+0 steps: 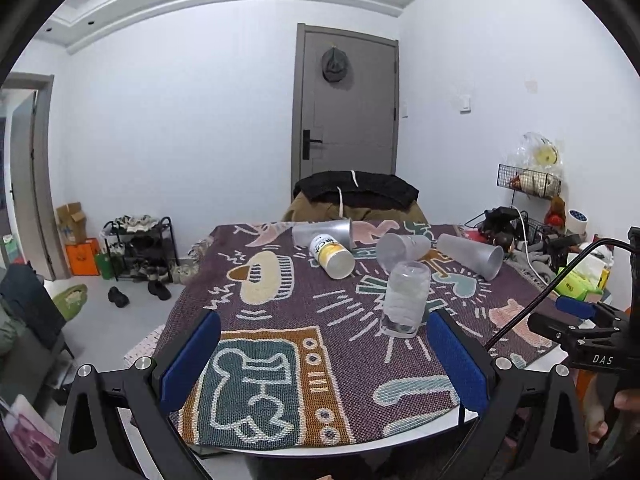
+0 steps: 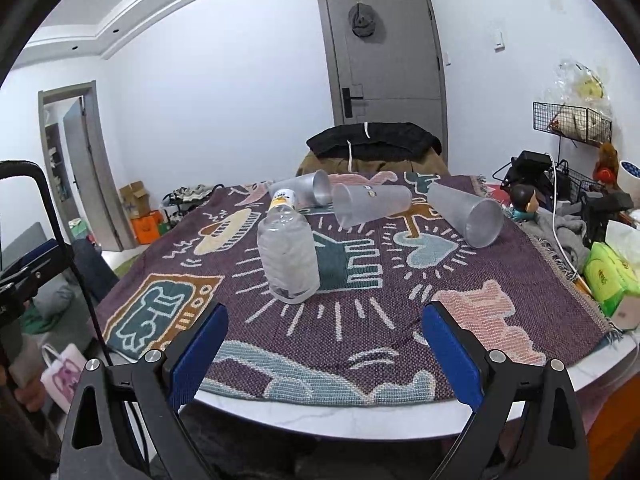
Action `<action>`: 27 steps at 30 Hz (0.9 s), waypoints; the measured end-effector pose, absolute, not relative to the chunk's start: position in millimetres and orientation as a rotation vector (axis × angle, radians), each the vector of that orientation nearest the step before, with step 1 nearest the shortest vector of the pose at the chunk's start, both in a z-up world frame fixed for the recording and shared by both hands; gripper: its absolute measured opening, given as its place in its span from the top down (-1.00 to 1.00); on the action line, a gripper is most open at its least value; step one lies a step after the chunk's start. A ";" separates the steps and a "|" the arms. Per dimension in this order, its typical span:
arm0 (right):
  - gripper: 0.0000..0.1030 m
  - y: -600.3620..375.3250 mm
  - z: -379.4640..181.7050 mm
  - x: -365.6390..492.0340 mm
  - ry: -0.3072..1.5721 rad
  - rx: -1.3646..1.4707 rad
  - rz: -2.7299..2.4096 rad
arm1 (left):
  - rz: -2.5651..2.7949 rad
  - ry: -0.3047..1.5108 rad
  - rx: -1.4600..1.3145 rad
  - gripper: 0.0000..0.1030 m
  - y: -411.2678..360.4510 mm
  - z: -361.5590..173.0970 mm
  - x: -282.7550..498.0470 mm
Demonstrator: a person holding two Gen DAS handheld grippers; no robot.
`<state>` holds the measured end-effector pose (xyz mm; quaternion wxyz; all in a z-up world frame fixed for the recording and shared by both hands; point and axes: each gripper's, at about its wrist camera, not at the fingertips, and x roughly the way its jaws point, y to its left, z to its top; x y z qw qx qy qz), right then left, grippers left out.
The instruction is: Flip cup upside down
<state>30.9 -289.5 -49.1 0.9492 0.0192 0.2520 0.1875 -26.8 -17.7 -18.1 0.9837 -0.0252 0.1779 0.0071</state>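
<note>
A clear ribbed cup [image 1: 404,299] [image 2: 289,258] stands upside down, rim on the patterned cloth [image 1: 280,320] [image 2: 400,300], near the table's middle. Three frosted cups lie on their sides behind it: one far left [image 1: 324,232] [image 2: 304,190], one in the middle [image 1: 402,250] [image 2: 370,204], one at the right [image 1: 472,254] [image 2: 466,212]. My left gripper [image 1: 324,368] is open and empty over the near edge, left of the clear cup. My right gripper [image 2: 324,352] is open and empty, in front of the clear cup.
A white and yellow bottle [image 1: 332,256] [image 2: 282,200] lies among the frosted cups. Clutter with a green tissue pack [image 2: 608,276], cables and a wire rack [image 2: 572,118] fills the right side. A chair draped with clothes [image 1: 354,196] stands behind the table.
</note>
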 end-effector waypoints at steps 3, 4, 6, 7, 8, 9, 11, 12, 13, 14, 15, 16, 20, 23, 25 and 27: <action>-0.90 -287.5 -47.9 30.6 0.503 0.027 0.374 | 0.016 0.356 -0.054 -0.99 -16.4 -17.8 -26.8; -0.90 -287.3 -48.0 30.5 0.502 0.024 0.374 | 0.017 0.354 -0.052 -0.99 -16.4 -17.6 -26.6; -0.90 -287.4 -48.5 30.8 0.505 0.025 0.375 | 0.019 0.353 -0.050 -0.99 -16.5 -17.4 -25.5; -0.90 -287.2 -48.8 31.5 0.507 0.027 0.376 | 0.018 0.353 -0.051 -0.99 -16.6 -17.4 -25.5; -0.90 -287.1 -48.9 32.0 0.511 0.030 0.378 | 0.018 0.353 -0.052 -0.99 -16.6 -17.4 -25.5; -0.90 -286.7 -48.8 32.2 0.511 0.031 0.379 | 0.017 0.354 -0.053 -0.99 -16.9 -17.3 -25.3; -0.90 -285.8 -48.0 32.0 0.508 0.027 0.379 | 0.018 0.353 -0.051 -0.99 -16.7 -17.3 -25.6; -0.90 -285.2 -47.4 31.8 0.505 0.025 0.378 | 0.019 0.351 -0.049 -0.99 -17.1 -17.0 -25.7; -0.90 -284.8 -46.5 31.3 0.501 0.022 0.377 | 0.019 0.351 -0.046 -0.99 -17.5 -16.7 -25.7; -0.90 -284.6 -46.0 31.3 0.498 0.020 0.375 | 0.019 0.351 -0.044 -0.99 -17.5 -16.4 -25.5; -0.90 -284.3 -45.4 31.0 0.497 0.018 0.374 | 0.020 0.350 -0.044 -0.99 -17.6 -16.2 -25.6; -0.90 -284.0 -45.0 30.9 0.496 0.016 0.376 | 0.020 0.350 -0.045 -0.99 -17.6 -16.3 -25.7; -0.90 -282.9 -43.9 29.7 0.490 0.009 0.376 | 0.019 0.349 -0.043 -0.99 -17.4 -15.5 -25.7; -0.90 -282.7 -44.0 29.9 0.494 0.011 0.377 | 0.018 0.349 -0.046 -0.99 -17.2 -15.8 -25.8; -0.90 -282.8 -44.0 29.4 0.496 0.012 0.378 | 0.019 0.347 -0.047 -0.99 -16.7 -14.7 -26.2; -0.90 -283.1 -44.4 30.1 0.498 0.013 0.376 | 0.019 0.346 -0.049 -0.99 -16.3 -14.5 -27.2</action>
